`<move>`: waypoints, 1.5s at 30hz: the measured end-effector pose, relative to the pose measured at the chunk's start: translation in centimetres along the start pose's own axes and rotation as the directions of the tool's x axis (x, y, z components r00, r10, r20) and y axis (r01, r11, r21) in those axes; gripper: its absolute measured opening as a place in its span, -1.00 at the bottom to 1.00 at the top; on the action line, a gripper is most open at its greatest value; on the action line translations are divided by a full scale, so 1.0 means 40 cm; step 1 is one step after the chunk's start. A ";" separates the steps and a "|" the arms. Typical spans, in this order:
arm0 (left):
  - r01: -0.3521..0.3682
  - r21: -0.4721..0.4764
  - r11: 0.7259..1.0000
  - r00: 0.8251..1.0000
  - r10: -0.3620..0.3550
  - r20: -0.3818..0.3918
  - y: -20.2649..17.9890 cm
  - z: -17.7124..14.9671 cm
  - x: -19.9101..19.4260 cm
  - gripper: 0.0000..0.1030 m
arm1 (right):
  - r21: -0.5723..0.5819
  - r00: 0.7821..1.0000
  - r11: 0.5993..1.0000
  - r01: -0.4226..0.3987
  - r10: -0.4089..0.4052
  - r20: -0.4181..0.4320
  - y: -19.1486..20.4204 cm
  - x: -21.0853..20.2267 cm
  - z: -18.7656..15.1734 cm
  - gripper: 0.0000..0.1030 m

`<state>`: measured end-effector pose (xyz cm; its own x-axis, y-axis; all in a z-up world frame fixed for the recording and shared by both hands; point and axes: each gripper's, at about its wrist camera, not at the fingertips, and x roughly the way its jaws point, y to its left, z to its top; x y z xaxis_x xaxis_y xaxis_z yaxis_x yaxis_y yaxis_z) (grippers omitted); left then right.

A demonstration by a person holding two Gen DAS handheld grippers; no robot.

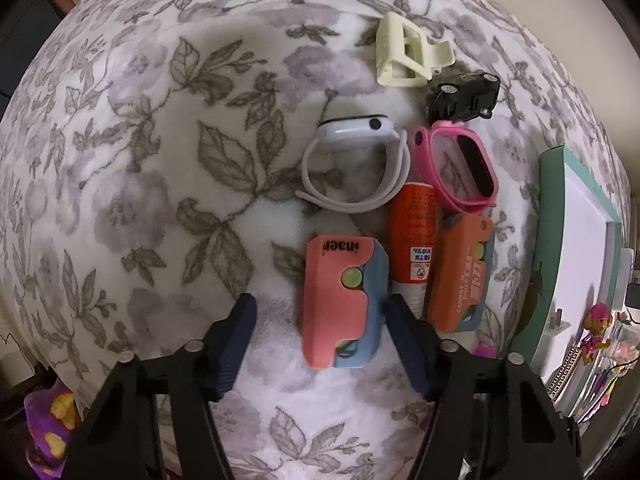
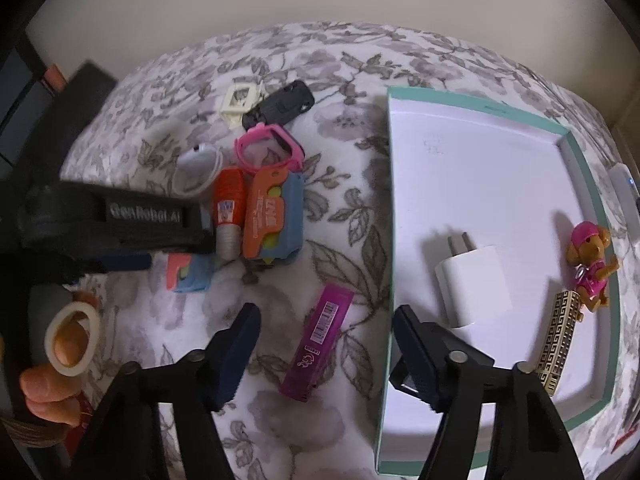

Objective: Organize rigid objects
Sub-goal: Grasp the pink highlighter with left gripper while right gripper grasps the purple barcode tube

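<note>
A soft, fuzzy cloth point(image 1: 160, 160) with a matt floral print is covering the surface. The white watch point(image 1: 356, 160) is showing a smooth, rubbery strap and glossy case; the pink watch point(image 1: 456, 164) is looking like shiny plastic with a glossy dark face. The clip point(image 1: 408, 54) is looking like matt cream plastic. The two folding cutters point(image 1: 340, 300) are showing matt plastic shells. The tray point(image 2: 394, 240) is looking like smooth, matt card. The charger point(image 2: 474, 284) is gleaming as glossy white plastic, and the purple box point(image 2: 316, 344) is looking like shiny printed packaging.
</note>
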<state>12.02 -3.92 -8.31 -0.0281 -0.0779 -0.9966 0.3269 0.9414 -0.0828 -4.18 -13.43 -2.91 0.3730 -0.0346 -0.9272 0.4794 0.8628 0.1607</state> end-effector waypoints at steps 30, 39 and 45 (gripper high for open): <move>-0.079 0.021 0.997 0.995 0.080 -0.052 0.012 -0.019 0.031 -0.01 | -0.092 0.989 0.990 0.104 -0.113 -0.095 0.060 0.112 -0.046 -0.29; -0.090 0.024 0.996 0.995 0.091 -0.045 0.008 -0.015 0.040 -0.03 | -0.097 0.990 0.990 0.103 -0.112 -0.089 0.067 0.113 -0.047 -0.31; -0.097 0.032 0.995 0.994 0.098 -0.049 0.003 -0.014 0.036 -0.05 | -0.083 0.989 0.991 0.108 -0.115 -0.089 0.059 0.109 -0.046 -0.53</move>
<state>11.49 -3.72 -9.76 -0.0422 0.0309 -0.9986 0.3584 0.9335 0.0138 -2.87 -10.62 -7.17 0.2429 -0.0883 -0.9660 0.4490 0.8930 0.0313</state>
